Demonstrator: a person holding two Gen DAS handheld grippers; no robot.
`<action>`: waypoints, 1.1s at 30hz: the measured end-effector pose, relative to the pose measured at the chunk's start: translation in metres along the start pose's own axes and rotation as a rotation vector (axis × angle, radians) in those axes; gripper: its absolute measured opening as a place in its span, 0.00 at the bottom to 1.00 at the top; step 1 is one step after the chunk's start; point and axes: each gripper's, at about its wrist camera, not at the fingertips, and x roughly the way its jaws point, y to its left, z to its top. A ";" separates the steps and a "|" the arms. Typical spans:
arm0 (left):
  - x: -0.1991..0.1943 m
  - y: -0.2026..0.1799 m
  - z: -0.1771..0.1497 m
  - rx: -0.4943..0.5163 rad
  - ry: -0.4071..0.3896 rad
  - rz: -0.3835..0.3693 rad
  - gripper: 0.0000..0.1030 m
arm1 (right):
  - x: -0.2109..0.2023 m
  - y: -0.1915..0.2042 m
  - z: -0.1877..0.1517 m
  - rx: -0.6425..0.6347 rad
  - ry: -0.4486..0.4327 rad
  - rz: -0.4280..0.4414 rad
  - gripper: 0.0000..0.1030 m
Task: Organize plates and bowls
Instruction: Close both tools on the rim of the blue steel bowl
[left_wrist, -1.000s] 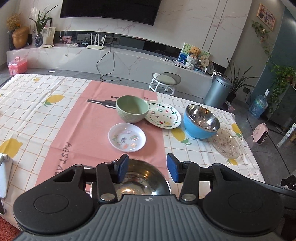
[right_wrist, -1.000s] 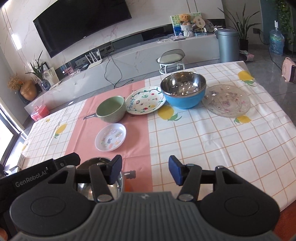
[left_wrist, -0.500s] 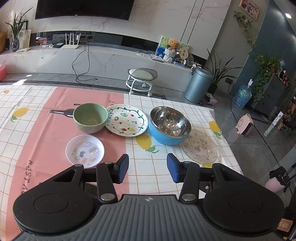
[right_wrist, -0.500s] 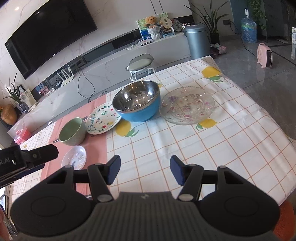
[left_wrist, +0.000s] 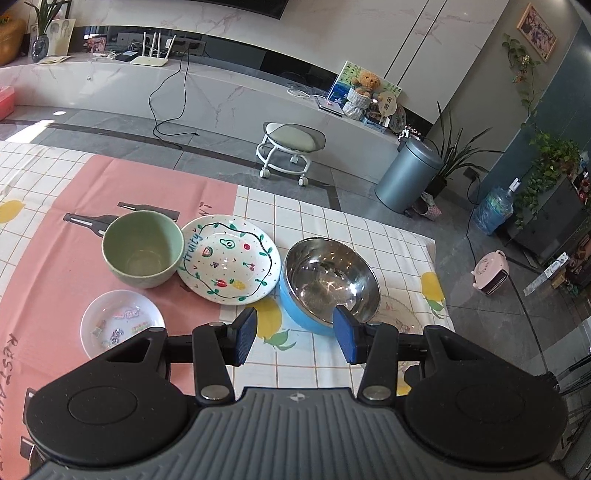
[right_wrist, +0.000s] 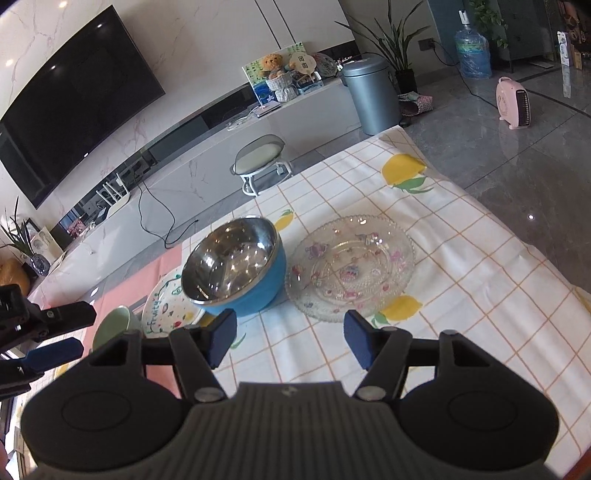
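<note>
Nothing is held by the left gripper (left_wrist: 294, 335), its jaws apart; the right gripper (right_wrist: 290, 339) jaws are opening, also empty. At its twelve o'clock a steel-lined blue bowl (right_wrist: 236, 266) is seen on the bench (right_wrist: 480, 280), a patterned clear glass plate (right_wrist: 351, 267) just beside at one o'clock, a painted white plate (left_wrist: 228, 258) and green bowl (left_wrist: 142, 248) at ten.

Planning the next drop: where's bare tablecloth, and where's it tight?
Free: near strip of tablecloth in front of the glass plate and blue bowl. Crowded: green bowl, fruit plate and blue bowl sit almost rim to rim; small plate just in front.
</note>
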 end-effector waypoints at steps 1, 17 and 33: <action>0.006 -0.002 0.003 0.010 0.009 0.010 0.52 | 0.003 -0.001 0.004 0.007 -0.008 0.005 0.62; 0.113 -0.009 0.029 0.027 0.120 0.123 0.51 | 0.098 0.019 0.045 0.026 0.088 0.069 0.56; 0.150 -0.008 0.031 0.066 0.176 0.147 0.08 | 0.142 0.024 0.039 0.040 0.162 0.028 0.24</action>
